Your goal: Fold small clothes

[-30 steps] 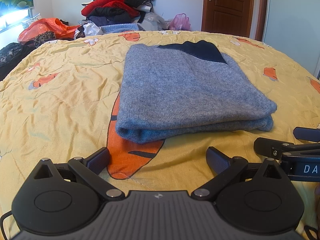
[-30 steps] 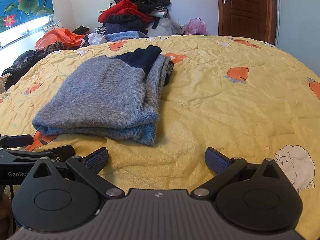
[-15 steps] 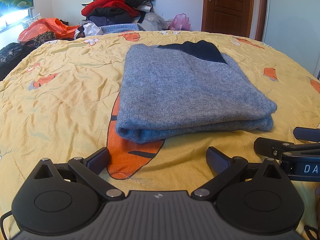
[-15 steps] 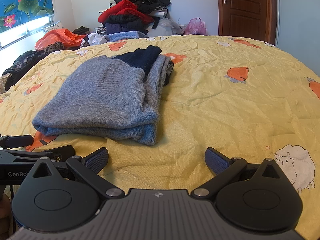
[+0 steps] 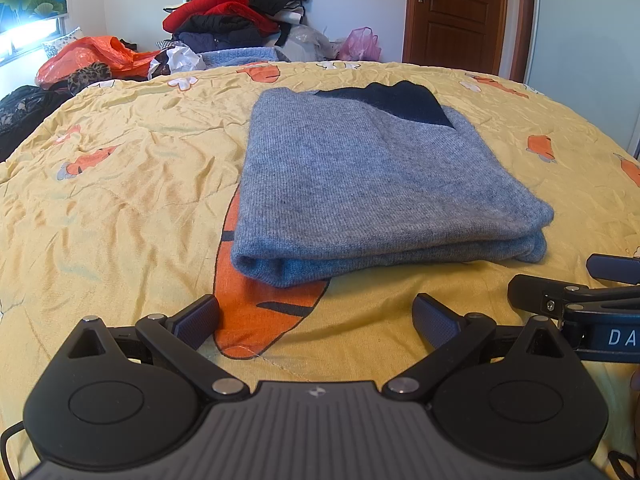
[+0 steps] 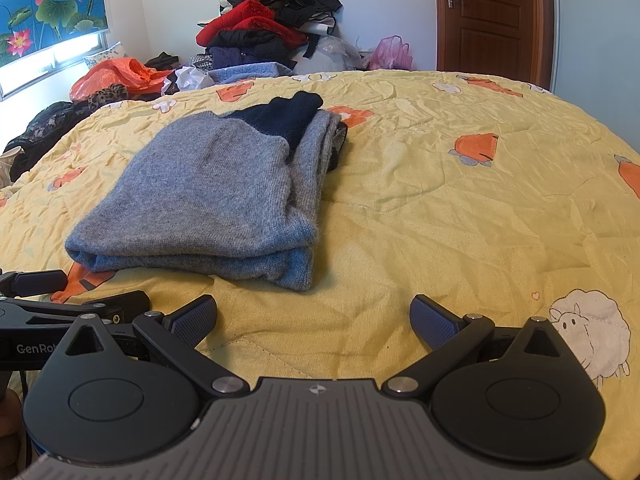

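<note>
A grey knitted sweater (image 5: 360, 184) with a dark navy part at its far end lies folded into a thick rectangle on the yellow bedspread (image 5: 120, 208). My left gripper (image 5: 316, 318) is open just short of the sweater's near fold, nothing between its fingers. In the right wrist view the same sweater (image 6: 216, 196) lies ahead and to the left. My right gripper (image 6: 314, 318) is open too, over bare bedspread (image 6: 460, 208) near the sweater's near right corner. Each gripper shows at the edge of the other's view.
A heap of red, black and blue clothes (image 5: 236, 20) is piled at the far side of the bed, with orange (image 5: 92, 56) and pink (image 5: 362, 44) plastic bags beside it. A brown door (image 5: 452, 12) stands at the back right. A window (image 6: 40, 60) is on the left.
</note>
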Available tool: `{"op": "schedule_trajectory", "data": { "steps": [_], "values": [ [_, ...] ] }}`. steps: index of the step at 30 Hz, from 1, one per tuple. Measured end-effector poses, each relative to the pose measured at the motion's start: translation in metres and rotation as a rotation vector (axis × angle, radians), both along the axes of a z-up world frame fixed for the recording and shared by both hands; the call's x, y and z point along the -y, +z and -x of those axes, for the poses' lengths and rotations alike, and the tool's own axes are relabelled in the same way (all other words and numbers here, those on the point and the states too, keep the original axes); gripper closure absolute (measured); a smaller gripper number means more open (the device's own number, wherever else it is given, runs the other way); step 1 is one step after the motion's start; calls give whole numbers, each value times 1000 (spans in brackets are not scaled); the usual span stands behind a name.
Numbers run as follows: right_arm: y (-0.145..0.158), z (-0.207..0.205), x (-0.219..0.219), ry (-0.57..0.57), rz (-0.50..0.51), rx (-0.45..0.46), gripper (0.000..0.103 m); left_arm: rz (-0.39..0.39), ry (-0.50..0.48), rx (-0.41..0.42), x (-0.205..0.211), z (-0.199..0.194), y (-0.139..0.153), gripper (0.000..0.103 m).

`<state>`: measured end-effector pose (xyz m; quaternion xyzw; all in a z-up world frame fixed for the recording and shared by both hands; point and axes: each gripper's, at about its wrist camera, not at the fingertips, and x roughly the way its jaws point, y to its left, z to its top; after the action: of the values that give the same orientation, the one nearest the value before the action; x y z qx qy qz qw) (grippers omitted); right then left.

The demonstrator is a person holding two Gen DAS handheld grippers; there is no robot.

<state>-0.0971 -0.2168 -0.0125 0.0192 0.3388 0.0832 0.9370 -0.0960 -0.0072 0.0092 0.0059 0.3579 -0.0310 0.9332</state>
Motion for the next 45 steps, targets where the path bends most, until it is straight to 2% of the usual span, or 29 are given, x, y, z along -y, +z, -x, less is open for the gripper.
{"op": "schedule_trajectory", "data": {
  "steps": [9,13,20,26,45],
  "values": [
    [1,2,0,-2,1,-3,0,2,1,-16,-1,-1,3,0],
    [7,6,-3,-8,12,-44,0,7,23,-47,-1,1,10,0],
    [35,16,2,-16,16,7,0,-1,25,12,1,14,30,0],
    [29,13,2,-7,6,-34,0,-2,17,20,2,14,36,0],
    [32,12,4,-9,-5,-30,0,19,20,4,-2,14,33,0]
  ]
}}
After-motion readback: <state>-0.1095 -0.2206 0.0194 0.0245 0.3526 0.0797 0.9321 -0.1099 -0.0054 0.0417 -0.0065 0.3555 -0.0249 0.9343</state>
